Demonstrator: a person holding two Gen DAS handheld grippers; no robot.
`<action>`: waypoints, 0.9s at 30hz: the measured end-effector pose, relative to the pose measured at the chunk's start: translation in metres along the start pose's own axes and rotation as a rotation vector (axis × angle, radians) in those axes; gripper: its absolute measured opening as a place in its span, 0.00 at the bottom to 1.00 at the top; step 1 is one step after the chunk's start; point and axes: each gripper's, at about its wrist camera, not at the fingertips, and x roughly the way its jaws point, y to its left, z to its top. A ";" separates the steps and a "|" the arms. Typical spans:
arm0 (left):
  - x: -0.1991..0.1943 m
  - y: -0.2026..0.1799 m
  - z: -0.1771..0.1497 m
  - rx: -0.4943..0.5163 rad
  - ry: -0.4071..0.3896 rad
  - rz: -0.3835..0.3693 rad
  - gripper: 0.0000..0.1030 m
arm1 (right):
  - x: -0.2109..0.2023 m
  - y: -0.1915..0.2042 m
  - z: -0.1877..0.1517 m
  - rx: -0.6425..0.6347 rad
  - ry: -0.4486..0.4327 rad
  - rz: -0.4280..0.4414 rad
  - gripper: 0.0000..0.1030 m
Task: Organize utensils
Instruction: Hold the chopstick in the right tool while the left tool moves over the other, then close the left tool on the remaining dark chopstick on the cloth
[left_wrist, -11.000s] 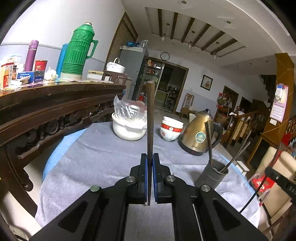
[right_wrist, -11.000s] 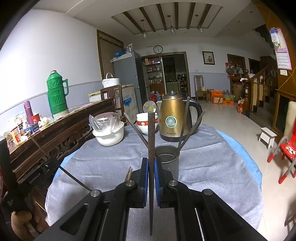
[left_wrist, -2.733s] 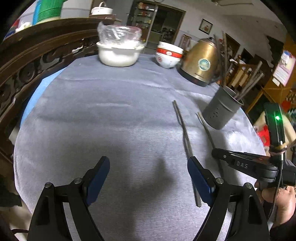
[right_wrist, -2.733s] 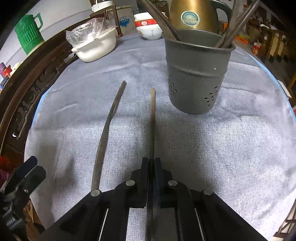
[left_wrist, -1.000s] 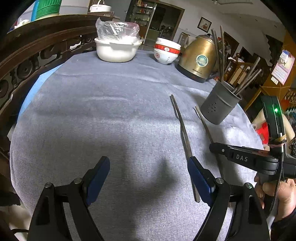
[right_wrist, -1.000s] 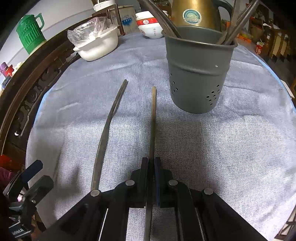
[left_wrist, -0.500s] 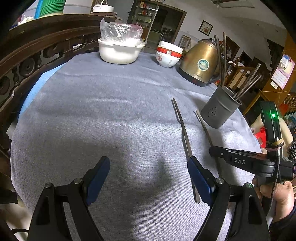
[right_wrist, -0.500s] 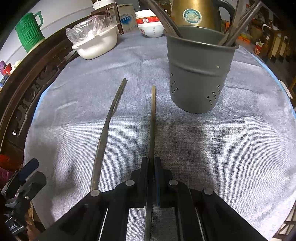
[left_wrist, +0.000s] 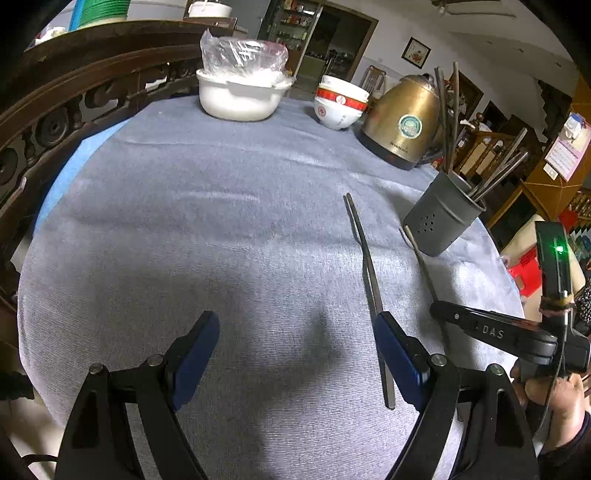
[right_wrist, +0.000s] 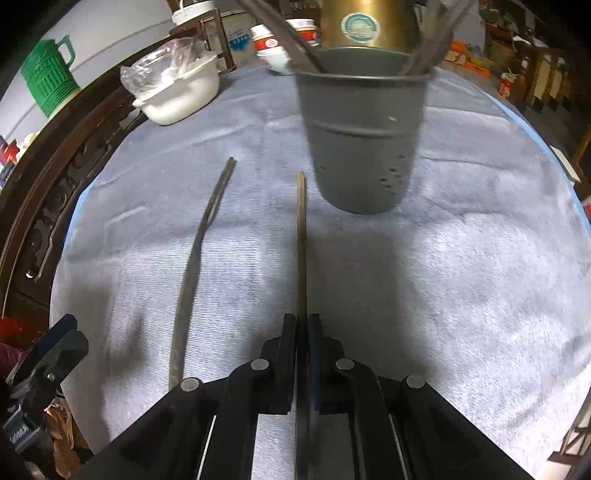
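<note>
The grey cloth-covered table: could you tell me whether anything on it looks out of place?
Yes: one dark chopstick lies loose on the grey cloth and the right gripper grips another, while the rest stand in the grey perforated metal holder.

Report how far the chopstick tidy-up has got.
Done: several chopsticks already stand in the grey holder. In hand: the right gripper is shut on one chopstick, which points toward the holder's base. Left: a second chopstick lies flat on the grey cloth, beside the open left gripper, which holds nothing. Both loose sticks have yet to go in.
</note>
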 end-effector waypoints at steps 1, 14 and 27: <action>0.001 -0.003 0.001 0.005 0.005 0.003 0.83 | -0.001 -0.002 -0.001 0.003 -0.001 0.006 0.08; 0.031 -0.057 0.031 0.089 0.072 0.008 0.83 | -0.001 -0.010 -0.002 0.026 -0.014 0.074 0.08; 0.070 -0.073 0.023 0.137 0.242 0.072 0.61 | -0.002 -0.013 -0.004 0.036 -0.018 0.106 0.08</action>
